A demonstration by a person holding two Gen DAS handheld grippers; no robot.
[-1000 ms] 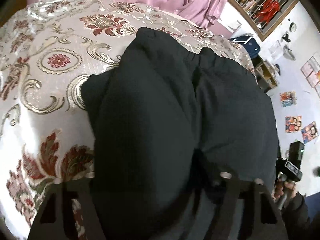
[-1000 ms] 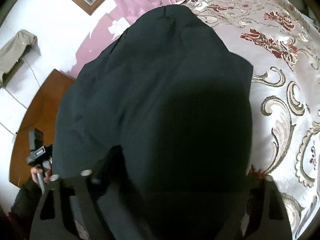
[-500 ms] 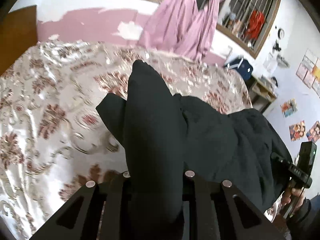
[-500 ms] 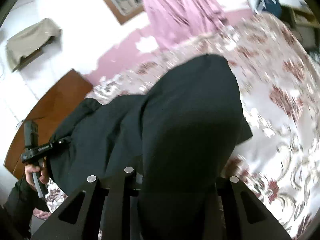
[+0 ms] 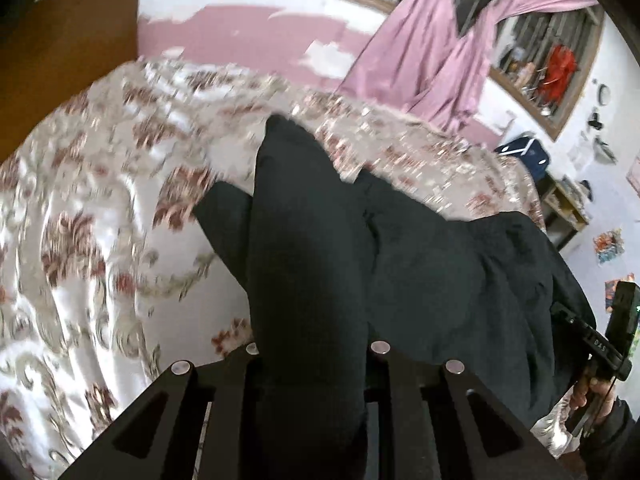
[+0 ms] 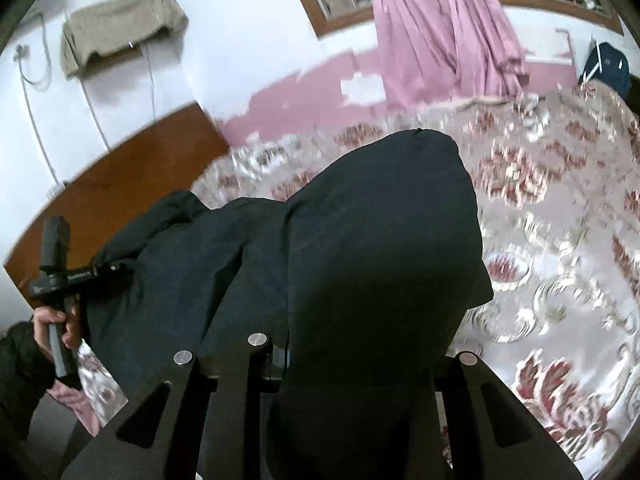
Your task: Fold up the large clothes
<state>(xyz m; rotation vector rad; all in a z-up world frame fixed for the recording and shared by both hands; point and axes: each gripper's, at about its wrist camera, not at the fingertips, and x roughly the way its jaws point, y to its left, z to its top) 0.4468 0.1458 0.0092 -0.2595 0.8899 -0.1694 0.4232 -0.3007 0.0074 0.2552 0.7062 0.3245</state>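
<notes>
Both claws are clamped on a black garment — the left claw pinches a bunched fold at one end, the right claw grips the other. The cloth hangs between them, lifted over a bed with a floral cover, its far edge drooping toward the pink curtain.

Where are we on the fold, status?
Done: both grippers have a grip. The left gripper and right gripper are each shut on the black garment, lifted over the floral bedspread. In hand: carrying the held edge. Left: lay it down, finish folds; none is visibly complete.
</notes>
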